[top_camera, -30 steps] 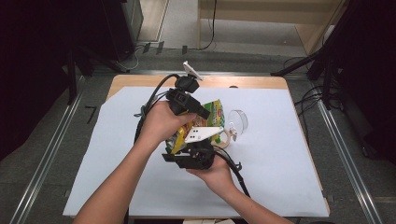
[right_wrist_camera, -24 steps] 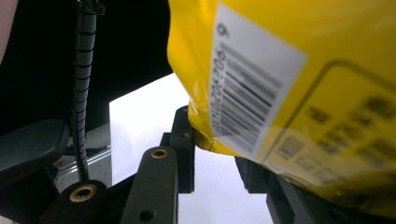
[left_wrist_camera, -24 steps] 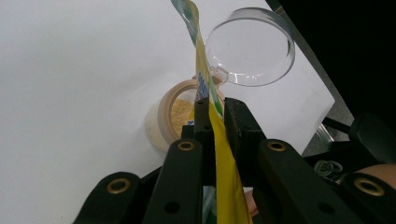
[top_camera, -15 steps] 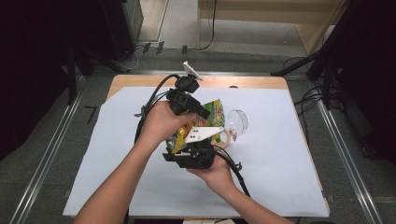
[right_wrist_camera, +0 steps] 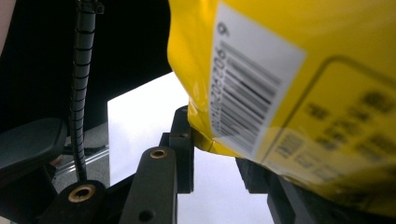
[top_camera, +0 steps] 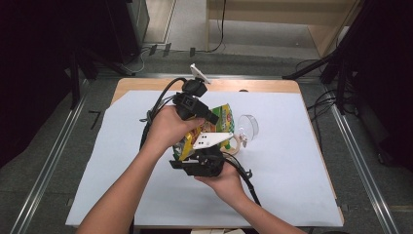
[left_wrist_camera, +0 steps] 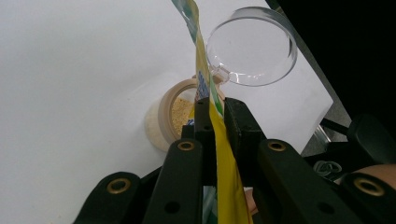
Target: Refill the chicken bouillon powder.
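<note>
Over white-papered surface (top_camera: 122, 185) w/ dark room behind, left hand-held gripper (left_wrist_camera: 218, 109) & right hand-held gripper (right_wrist_camera: 219, 154) both clenched on yellow bag (left_wrist_camera: 224, 158).

obstacles: clear cup (top_camera: 249, 126), tan container (top_camera: 234, 144) beside yellow bag (top_camera: 220, 117) | free: white sheet (top_camera: 122, 161) left
</note>
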`<state>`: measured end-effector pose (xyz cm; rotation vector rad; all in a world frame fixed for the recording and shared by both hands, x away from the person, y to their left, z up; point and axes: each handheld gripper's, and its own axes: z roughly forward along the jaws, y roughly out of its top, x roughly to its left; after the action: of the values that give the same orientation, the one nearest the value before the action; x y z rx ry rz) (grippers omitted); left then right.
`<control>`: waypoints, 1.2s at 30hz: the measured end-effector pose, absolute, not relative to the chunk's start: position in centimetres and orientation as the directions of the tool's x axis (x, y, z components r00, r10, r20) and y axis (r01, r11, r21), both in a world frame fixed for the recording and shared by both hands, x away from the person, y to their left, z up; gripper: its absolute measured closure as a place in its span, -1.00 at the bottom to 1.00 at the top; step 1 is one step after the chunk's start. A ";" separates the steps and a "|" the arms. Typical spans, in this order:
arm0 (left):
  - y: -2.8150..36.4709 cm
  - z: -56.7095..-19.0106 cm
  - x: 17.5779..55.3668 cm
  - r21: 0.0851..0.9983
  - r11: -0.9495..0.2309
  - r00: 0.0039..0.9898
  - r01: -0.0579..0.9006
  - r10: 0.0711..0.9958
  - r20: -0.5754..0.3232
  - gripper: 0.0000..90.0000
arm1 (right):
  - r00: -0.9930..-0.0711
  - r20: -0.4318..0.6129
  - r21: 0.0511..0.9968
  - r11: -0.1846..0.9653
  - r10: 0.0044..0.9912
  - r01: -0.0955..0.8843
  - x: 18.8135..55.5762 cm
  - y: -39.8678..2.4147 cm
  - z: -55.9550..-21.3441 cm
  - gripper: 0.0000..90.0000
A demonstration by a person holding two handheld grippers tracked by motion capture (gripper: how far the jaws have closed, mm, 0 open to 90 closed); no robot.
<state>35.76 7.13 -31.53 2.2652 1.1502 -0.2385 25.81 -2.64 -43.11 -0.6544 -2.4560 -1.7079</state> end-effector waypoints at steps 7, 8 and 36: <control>7.1 -31.5 35.7 0.417 -0.460 0.613 0.784 0.680 -0.402 0.87 | -0.905 0.302 0.876 0.288 0.299 0.388 25.8 -2.7 -43.1 0.60; 7.1 -31.5 35.7 0.417 -0.460 0.613 0.784 0.680 -0.402 0.87 | -0.905 0.302 0.876 0.288 0.298 0.387 25.8 -2.7 -43.1 0.60; 7.0 -31.2 35.8 0.407 -0.466 0.611 0.786 0.685 -0.397 0.87 | -0.902 0.322 0.877 0.269 0.289 0.399 25.5 -2.7 -42.7 0.60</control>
<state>35.83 6.99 -31.25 2.2781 1.1558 -0.2383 25.54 -2.66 -42.66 -0.6591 -2.4233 -1.7207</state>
